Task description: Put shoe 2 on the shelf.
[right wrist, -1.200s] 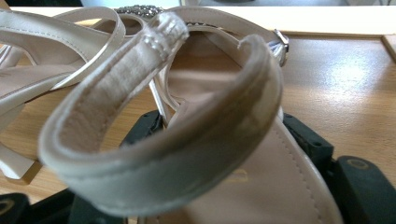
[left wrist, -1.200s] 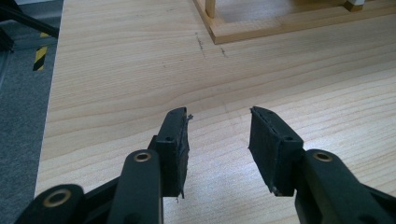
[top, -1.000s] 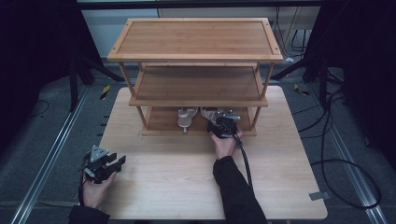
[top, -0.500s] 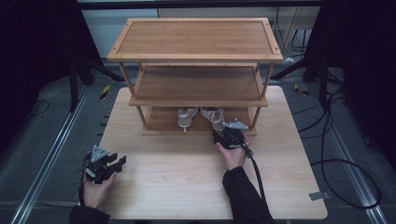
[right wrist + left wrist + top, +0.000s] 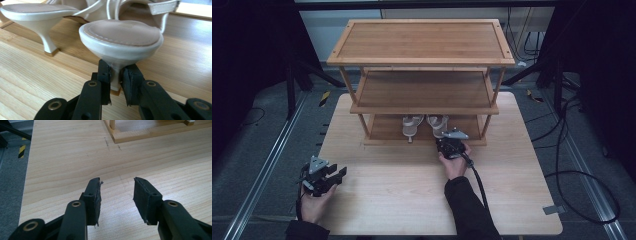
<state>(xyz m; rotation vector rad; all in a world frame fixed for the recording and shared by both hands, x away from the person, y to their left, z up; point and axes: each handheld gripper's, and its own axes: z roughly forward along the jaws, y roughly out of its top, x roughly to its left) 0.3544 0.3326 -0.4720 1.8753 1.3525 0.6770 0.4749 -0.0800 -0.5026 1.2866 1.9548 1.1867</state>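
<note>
Wooden table (image 5: 412,200) – black cables (image 5: 572,165) on grey floor (image 5: 257,150).

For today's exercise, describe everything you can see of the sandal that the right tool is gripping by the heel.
The sandal is cream-white, leather-like, with a rounded padded heel seat edged by stitching, thin straps ahead of it and a short tapering heel with a tan tip. It stands upright on the bottom shelf of the wooden rack, heel toward the table edge, beside its matching partner. The right tool has its jaws closed on either side of the heel stem.
</note>
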